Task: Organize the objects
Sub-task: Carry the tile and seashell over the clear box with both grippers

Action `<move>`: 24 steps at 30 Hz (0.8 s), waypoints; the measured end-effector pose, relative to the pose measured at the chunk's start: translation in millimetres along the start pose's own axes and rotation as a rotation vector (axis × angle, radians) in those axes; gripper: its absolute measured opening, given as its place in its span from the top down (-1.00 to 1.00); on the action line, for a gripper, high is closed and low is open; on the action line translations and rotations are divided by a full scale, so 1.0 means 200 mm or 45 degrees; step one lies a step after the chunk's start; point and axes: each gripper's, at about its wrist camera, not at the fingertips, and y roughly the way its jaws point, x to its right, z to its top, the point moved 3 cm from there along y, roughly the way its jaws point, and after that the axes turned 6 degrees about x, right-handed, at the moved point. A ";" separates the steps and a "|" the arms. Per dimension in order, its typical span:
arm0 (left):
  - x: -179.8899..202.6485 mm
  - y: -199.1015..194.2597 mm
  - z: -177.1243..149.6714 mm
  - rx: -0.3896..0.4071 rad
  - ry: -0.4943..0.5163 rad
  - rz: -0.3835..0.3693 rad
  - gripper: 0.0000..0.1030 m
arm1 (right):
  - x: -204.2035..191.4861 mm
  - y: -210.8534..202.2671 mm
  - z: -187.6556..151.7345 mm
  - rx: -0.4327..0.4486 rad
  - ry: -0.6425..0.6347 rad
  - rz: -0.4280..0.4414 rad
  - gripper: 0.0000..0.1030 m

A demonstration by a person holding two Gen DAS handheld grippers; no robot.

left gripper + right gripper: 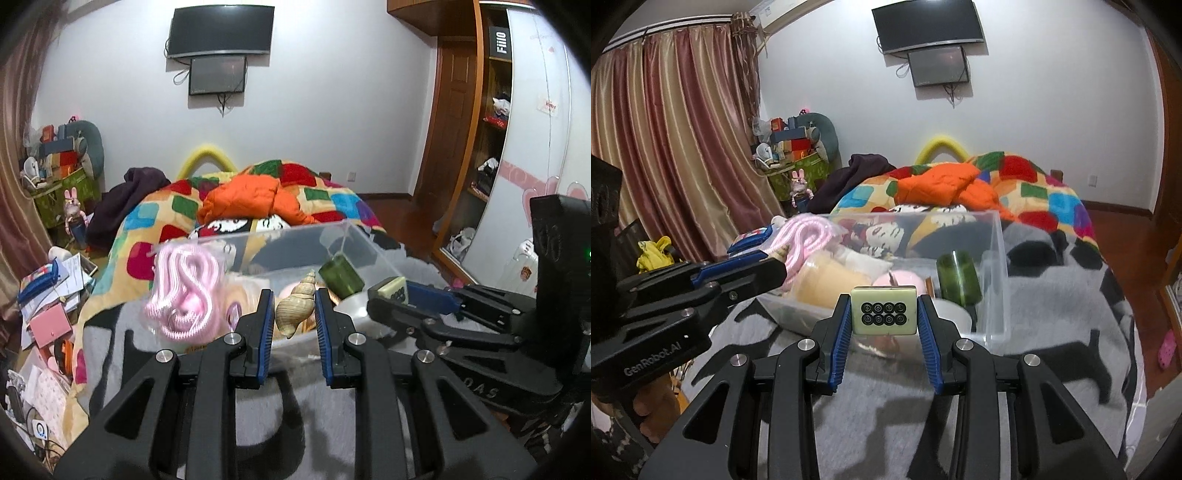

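Note:
My left gripper (294,318) is shut on a beige spiral seashell (296,302), which stands upright between the blue pads. Seen from the right wrist, the left gripper (775,265) reaches in from the left. My right gripper (884,315) is shut on a cream mahjong tile (884,308) with eight black circles; from the left wrist view, that tile (393,288) and the right gripper (386,297) are at the right. Both hang just before a clear plastic box (997,236) on the bed. The box holds a green glass piece (958,277), a pink coiled cord (184,291) and other small items.
The box (306,230) sits on a grey and black blanket (1052,295) over a bed with a colourful quilt (1034,184) and an orange jacket (942,181). Papers and clutter (51,295) cover the floor at left. A wardrobe (491,147) stands at right, curtains (672,129) at left.

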 end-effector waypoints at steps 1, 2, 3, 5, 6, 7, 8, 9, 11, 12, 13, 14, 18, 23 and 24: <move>0.00 0.00 0.01 0.009 -0.001 0.001 0.59 | 0.00 0.00 0.01 0.003 -0.003 0.000 0.39; 0.00 0.00 0.03 0.016 -0.001 0.002 0.59 | 0.00 0.01 0.02 0.007 -0.010 0.000 0.39; 0.00 0.00 0.04 0.022 -0.003 0.003 0.59 | 0.00 0.01 0.03 0.010 -0.014 -0.002 0.39; -0.01 0.01 0.06 0.037 -0.010 0.002 0.59 | 0.00 0.02 0.06 0.021 -0.024 -0.010 0.39; -0.01 0.01 0.07 0.044 -0.012 0.004 0.59 | 0.00 0.02 0.06 0.025 -0.026 -0.012 0.39; -0.01 0.01 0.09 0.053 -0.013 0.006 0.59 | 0.00 0.03 0.08 0.033 -0.026 -0.019 0.39; -0.01 0.01 0.10 0.059 -0.013 0.005 0.59 | 0.01 0.03 0.09 0.038 -0.025 -0.021 0.39; -0.01 0.02 0.11 0.066 -0.013 0.008 0.59 | 0.01 0.03 0.10 0.043 -0.025 -0.021 0.39; -0.01 0.03 0.13 0.068 -0.015 0.007 0.59 | 0.02 0.03 0.12 0.055 -0.025 -0.028 0.39; -0.02 0.04 0.13 0.068 -0.018 0.006 0.59 | 0.03 0.03 0.13 0.060 -0.025 -0.031 0.39; -0.02 0.05 0.14 0.066 -0.021 0.007 0.59 | 0.03 0.03 0.14 0.064 -0.025 -0.035 0.39; -0.02 0.07 0.14 0.065 -0.021 0.012 0.59 | 0.04 0.03 0.15 0.068 -0.024 -0.040 0.39; -0.04 0.13 0.15 0.048 -0.022 0.031 0.59 | 0.08 0.05 0.17 0.068 -0.013 -0.056 0.39; -0.08 0.24 0.13 -0.014 -0.046 0.044 0.59 | 0.14 0.11 0.16 0.041 0.006 -0.078 0.39; -0.08 0.26 0.12 -0.026 -0.047 0.048 0.59 | 0.15 0.12 0.16 0.034 0.009 -0.083 0.39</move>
